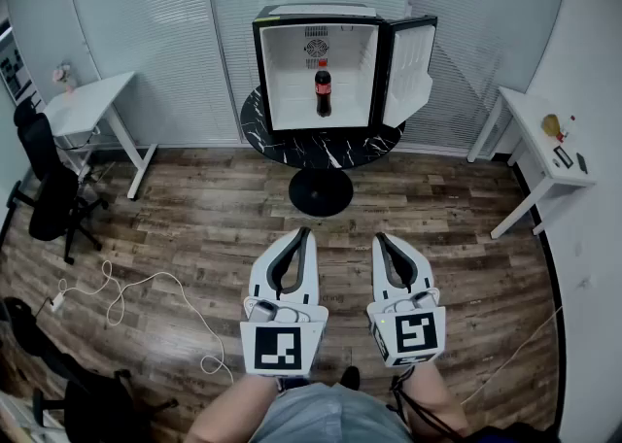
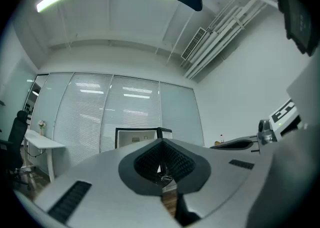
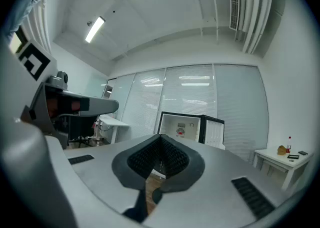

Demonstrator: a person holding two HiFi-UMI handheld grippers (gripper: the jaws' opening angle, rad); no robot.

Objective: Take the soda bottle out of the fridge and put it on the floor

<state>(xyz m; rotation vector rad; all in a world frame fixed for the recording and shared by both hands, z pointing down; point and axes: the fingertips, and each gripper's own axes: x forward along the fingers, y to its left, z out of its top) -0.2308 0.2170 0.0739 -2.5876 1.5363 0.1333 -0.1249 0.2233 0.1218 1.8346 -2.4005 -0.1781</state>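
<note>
- A mini fridge (image 1: 292,72) is seen standing on a round black marble table (image 1: 321,150). Its door (image 1: 410,70) is swung fully open at the right side of the head view.
- The soda bottle (image 1: 323,89) is stood upright inside the fridge, about mid-width in the white compartment. A dark body and a red label can be made out.
- The left gripper (image 1: 304,231) is held well in front of the fridge, over the wooden floor (image 1: 194,227), and is pointed toward it. Its jaws are closed tip to tip, and nothing is held between them.
- The right gripper (image 1: 380,235) is held just beside the left one, equally far from the fridge. Its jaws are pressed together and are empty.
- A white desk (image 1: 92,101) and a black office chair (image 1: 49,193) are placed left of the fridge.
- A second white desk (image 1: 539,135) is placed right of the fridge.
- A white cable (image 1: 121,300) lies on the floor, in front of the fridge and to its left.
</note>
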